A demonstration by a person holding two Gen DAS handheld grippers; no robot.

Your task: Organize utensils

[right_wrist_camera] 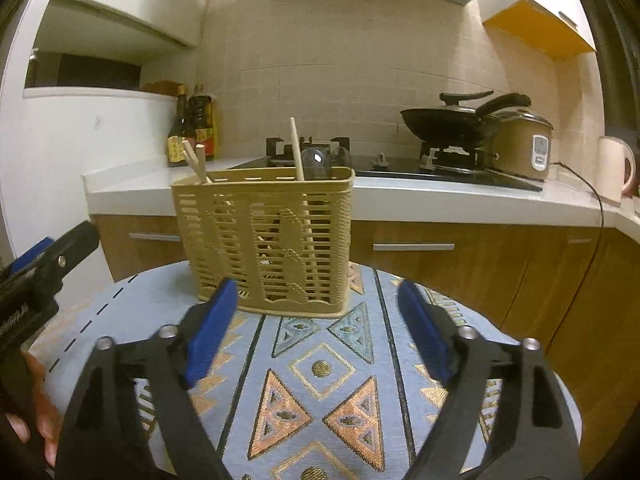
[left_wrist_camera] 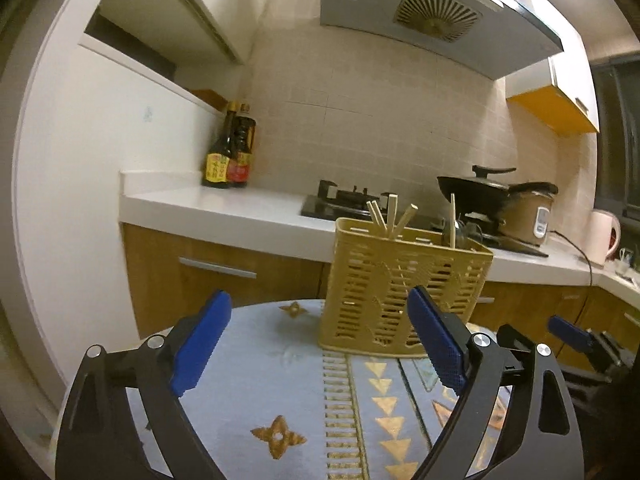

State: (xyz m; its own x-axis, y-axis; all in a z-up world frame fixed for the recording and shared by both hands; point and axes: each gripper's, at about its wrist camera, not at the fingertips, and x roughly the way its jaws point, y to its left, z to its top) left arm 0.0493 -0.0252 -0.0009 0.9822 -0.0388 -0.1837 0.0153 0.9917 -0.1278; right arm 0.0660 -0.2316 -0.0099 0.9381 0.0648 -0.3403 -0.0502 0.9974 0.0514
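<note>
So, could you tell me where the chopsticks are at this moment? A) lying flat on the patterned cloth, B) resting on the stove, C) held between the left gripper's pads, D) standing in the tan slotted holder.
D: the chopsticks stand upright out of the tan slotted holder, while the left gripper and the right gripper are open with nothing between their pads.

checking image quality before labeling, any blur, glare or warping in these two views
Left wrist view: warm dim light, heavy fisheye bending of the countertop, dark vignette corners, the utensil basket slightly soft. Right wrist view: same warping, a glare spot on the spoon in the basket, the patterned cloth fairly sharp.
</note>
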